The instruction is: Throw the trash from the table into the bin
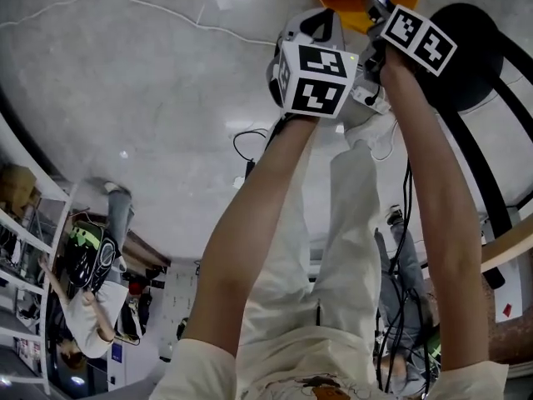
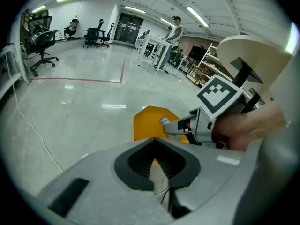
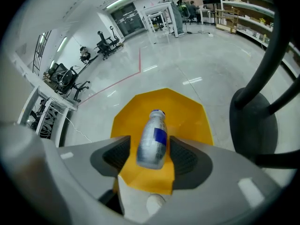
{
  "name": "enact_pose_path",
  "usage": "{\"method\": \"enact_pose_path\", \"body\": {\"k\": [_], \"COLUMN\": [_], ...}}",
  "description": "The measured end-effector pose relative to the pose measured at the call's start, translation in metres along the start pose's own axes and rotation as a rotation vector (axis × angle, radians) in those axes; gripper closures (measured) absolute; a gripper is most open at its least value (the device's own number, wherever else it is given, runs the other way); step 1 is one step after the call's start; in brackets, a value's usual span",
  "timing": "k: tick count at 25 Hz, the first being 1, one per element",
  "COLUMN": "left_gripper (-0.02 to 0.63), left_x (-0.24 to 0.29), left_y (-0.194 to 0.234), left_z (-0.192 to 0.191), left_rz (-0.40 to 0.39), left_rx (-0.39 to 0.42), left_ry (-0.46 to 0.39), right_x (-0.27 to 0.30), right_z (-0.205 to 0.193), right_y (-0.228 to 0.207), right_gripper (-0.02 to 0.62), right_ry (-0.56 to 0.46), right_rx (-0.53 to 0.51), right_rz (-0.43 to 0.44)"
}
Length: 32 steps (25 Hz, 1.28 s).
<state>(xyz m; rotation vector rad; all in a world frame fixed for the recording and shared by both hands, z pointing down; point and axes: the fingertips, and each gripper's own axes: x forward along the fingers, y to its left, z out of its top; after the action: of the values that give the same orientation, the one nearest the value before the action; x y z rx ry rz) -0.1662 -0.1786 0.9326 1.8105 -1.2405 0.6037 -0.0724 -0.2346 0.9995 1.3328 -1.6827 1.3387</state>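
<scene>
Right gripper jaws spread, bottle loose between pads, directly above yellow bin. Hold centred so it drops clear. Left gripper pinching pale scrap, bin beyond; release over opening.

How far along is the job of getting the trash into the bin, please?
Done: the visible part of the yellow bin looks empty. In hand: a bottle sits between the right gripper's jaws, over the bin; whether they grip it is unclear. The left gripper is shut, carrying nothing. Left: dropping the bottle; the table is out of view, so other trash is unknown.
</scene>
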Motion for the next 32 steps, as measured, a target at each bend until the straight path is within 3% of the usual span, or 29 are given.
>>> {"method": "enact_pose_path", "body": {"k": [2,4,13,16,21,23,28,32], "left_gripper": [0.600,0.600,0.600,0.600,0.600,0.600,0.600,0.600], "left_x": [0.001,-0.001,-0.066,-0.093,-0.155,-0.179,-0.243,-0.296], "left_y": [-0.001,-0.003,-0.041,-0.049,-0.061,-0.072,-0.118,-0.161], "left_z": [0.001,0.003,0.044,0.061,0.086,0.096,0.098,0.109], "left_rz": [-0.001,-0.001,-0.003,0.008,0.047,0.058,0.061,0.071], "left_rx": [0.010,0.016,0.031,0.034,-0.042,-0.053,-0.030,-0.022], "left_ry": [0.000,0.001,-0.043,-0.077,-0.135,-0.167,-0.189,-0.239], "right_x": [0.001,-0.006,-0.101,-0.132,-0.196,-0.223,-0.300,-0.373], "right_z": [0.000,0.001,-0.009,-0.010,-0.010,-0.005,-0.016,-0.016], "right_y": [0.001,0.004,0.021,0.032,0.049,0.057,0.095,0.132], "right_gripper": [0.209,0.209,0.311,0.339,0.434,0.477,0.512,0.537], "right_ry": [0.010,0.006,-0.002,-0.017,-0.020,-0.036,-0.022,-0.031], "right_rx": [0.009,0.018,0.004,0.038,0.150,0.138,0.041,-0.019], "right_rz": [0.005,0.009,-0.008,0.017,0.062,0.092,0.210,0.360]}}
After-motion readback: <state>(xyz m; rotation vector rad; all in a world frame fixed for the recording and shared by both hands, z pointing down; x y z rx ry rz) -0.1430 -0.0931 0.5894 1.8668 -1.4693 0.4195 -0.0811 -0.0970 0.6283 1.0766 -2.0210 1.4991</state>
